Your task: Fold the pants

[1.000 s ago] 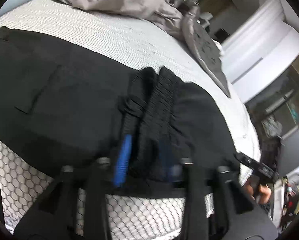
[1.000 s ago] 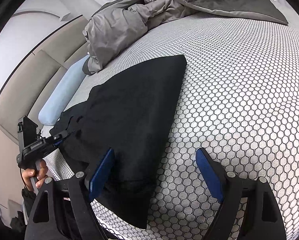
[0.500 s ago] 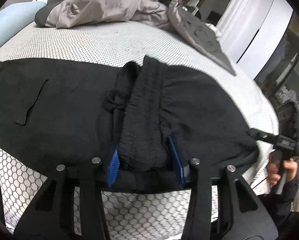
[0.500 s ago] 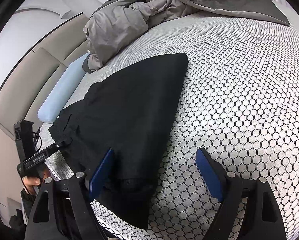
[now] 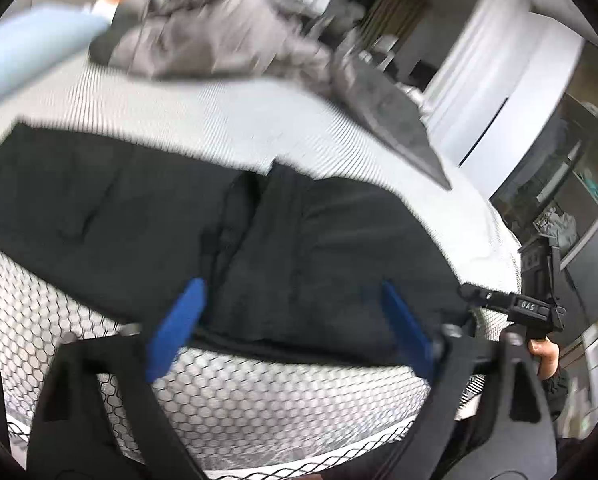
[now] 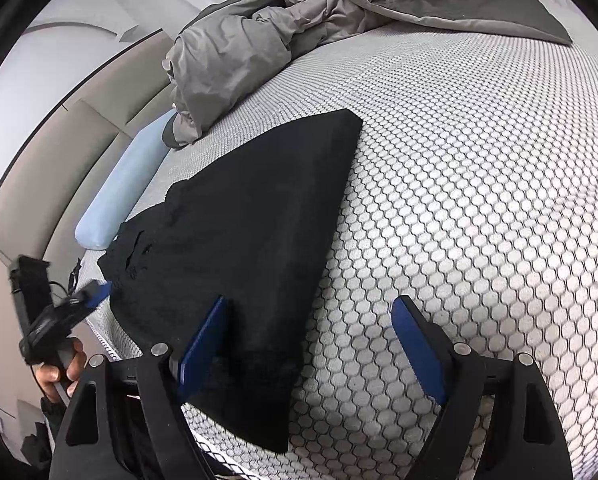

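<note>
The black pants (image 6: 243, 248) are laid folded lengthwise on the honeycomb-patterned mattress (image 6: 479, 200), waistband end at nine o'clock in the right wrist view. The left gripper (image 5: 291, 320) is seen with jaws opening, cloth lying between but not pinched. The right gripper (image 6: 311, 344) is held spread wide, grasping nothing. The bunched waistband could spring apart and spoil the fold, judging by its loose, ridged layers.

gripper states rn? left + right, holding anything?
Left gripper: jaws opening, letting go of the black pants; waistband lies between the pads, not pinched.
Right gripper: open, holding nothing; one pad is over the pants' edge.
</note>
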